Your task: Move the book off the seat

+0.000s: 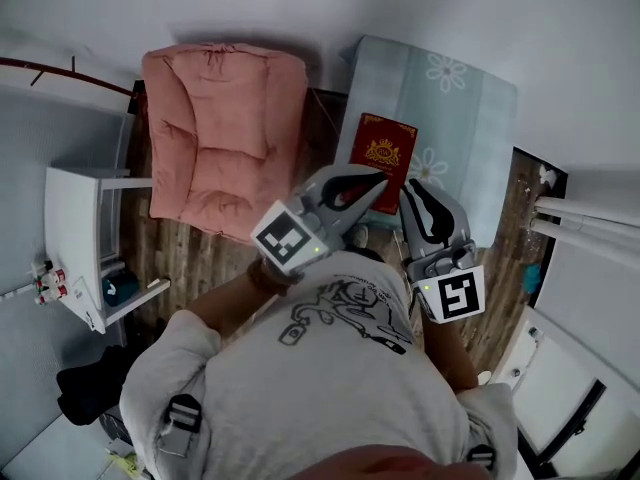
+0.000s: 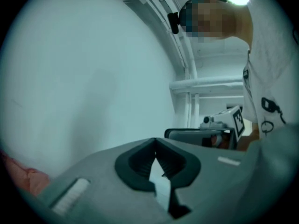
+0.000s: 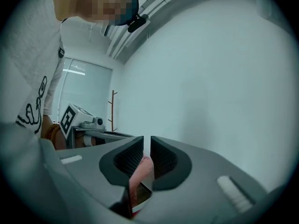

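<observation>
A dark red book (image 1: 383, 148) with a gold emblem lies flat on the pale blue daisy-print seat (image 1: 465, 108). Both grippers are held close to my chest, pointing up toward the wall. My left gripper (image 1: 378, 181) hovers over the book's near edge in the head view, and its jaws (image 2: 155, 141) meet at the tips, holding nothing. My right gripper (image 1: 412, 190) sits just right of the book's near corner. A thin slit remains between its pads (image 3: 147, 141), and nothing is clamped there. Neither gripper touches the book.
A pink padded chair (image 1: 225, 128) stands left of the blue seat. A white side table (image 1: 85, 243) is at far left, and white pipes (image 1: 585, 218) run along the right. A wooden coat stand (image 3: 113, 111) is by the wall. The floor is wood plank.
</observation>
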A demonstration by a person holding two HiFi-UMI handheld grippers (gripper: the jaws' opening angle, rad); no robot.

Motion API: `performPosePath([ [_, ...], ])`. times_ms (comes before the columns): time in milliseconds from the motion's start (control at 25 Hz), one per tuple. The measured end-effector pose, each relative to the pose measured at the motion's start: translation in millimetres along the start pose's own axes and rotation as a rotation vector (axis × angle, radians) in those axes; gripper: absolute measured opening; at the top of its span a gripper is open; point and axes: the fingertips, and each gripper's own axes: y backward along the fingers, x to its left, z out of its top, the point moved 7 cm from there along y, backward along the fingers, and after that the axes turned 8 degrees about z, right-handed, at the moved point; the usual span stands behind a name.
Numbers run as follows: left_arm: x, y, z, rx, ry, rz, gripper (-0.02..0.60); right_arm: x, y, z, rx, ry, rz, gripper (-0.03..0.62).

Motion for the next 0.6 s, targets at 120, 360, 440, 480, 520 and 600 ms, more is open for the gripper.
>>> performPosePath([
  [120, -3.7, 3.5, 10.7, -0.001, -0.012, -0.026, 0.005, 6.5, -1.7, 11.1, -0.006, 0.006, 0.01, 0.041],
  [360, -9.2, 11.4, 24.9, -0.027, -0.022, -0.055, 0.005, 14.0, -1.6, 25.1, -0.027, 0.023, 0.003, 0.008],
  [440, -10.2, 11.9, 27.6, -0.033, -0.021, -0.056, 0.005, 15.7, -1.6, 27.1, -0.03, 0.025, 0.001, 0.008],
  [480, -10.4, 11.9, 28.6, -0.035, -0.021, -0.054, 0.005, 16.1, -1.5, 28.1, -0.033, 0.025, -0.001, 0.008],
  [520, -10.5, 12.0, 29.4, -0.038, -0.02, -0.052, 0.005, 16.5, -1.5, 28.7, -0.035, 0.025, -0.003, 0.008],
  [600, -10.0, 12.8, 30.7, -0.042, -0.021, -0.046, 0.005, 17.0, -1.7, 28.9, -0.036, 0.024, -0.006, 0.008],
])
